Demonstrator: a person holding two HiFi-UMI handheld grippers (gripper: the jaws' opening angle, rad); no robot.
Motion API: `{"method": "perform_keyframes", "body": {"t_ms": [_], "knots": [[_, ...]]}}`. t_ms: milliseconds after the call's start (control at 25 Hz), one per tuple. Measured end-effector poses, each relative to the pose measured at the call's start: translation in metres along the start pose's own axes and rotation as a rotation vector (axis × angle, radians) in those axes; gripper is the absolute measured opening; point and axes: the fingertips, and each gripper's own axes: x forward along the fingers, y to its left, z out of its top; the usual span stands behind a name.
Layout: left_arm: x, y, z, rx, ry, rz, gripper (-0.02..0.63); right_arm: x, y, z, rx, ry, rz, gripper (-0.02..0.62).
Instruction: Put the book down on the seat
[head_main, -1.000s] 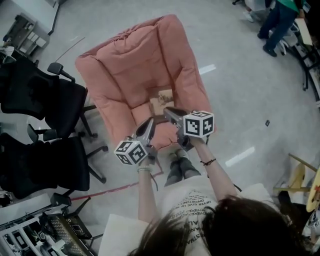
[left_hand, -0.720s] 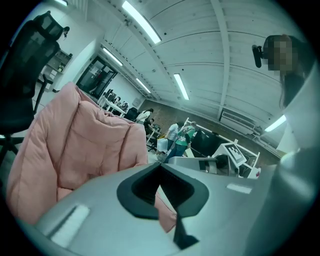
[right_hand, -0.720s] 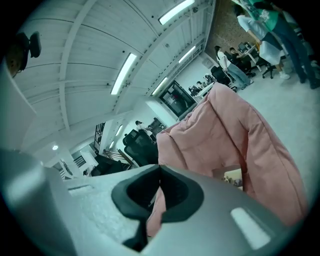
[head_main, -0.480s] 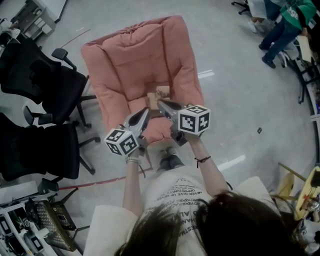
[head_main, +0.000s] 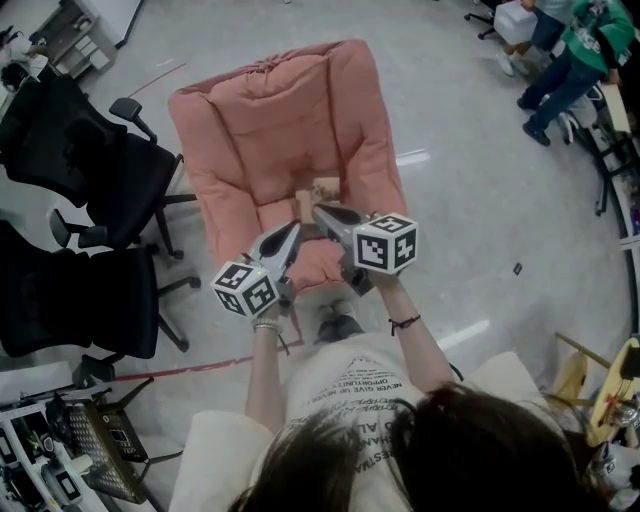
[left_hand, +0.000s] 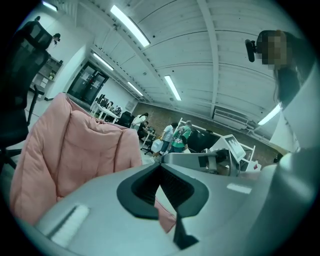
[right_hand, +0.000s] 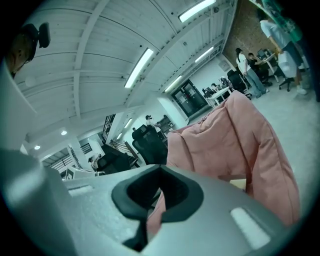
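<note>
A tan book (head_main: 322, 187) lies flat on the seat of the pink padded chair (head_main: 270, 120), near the seat's front. My right gripper (head_main: 318, 210) hovers just in front of the book, jaws shut and empty. My left gripper (head_main: 294, 232) hangs beside it to the left, over the seat's front edge, also shut with nothing in it. In the right gripper view the shut right gripper (right_hand: 160, 168) points at the pink chair (right_hand: 225, 140), and a corner of the book (right_hand: 239, 184) shows. The left gripper (left_hand: 161, 165) faces the chair's back (left_hand: 80, 150).
Two black office chairs (head_main: 90, 160) (head_main: 70, 300) stand close to the pink chair's left side. A red tape line (head_main: 180, 365) crosses the floor. People (head_main: 570, 50) stand at the far upper right. Racks of equipment (head_main: 70, 450) fill the lower left corner.
Both grippers have drifted slightly left and back toward me while the head camera shifted. The book has stayed on the seat, with neither gripper touching it.
</note>
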Motion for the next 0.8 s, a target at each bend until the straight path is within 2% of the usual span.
{"method": "perform_keyframes", "body": {"t_ms": [800], "knots": [[-0.0041,-0.0031,-0.0017,-0.006,-0.02,-0.001,-0.008,-0.0049,0.0016,-0.0034,-0.037,0.013,-0.004,0.002]]}}
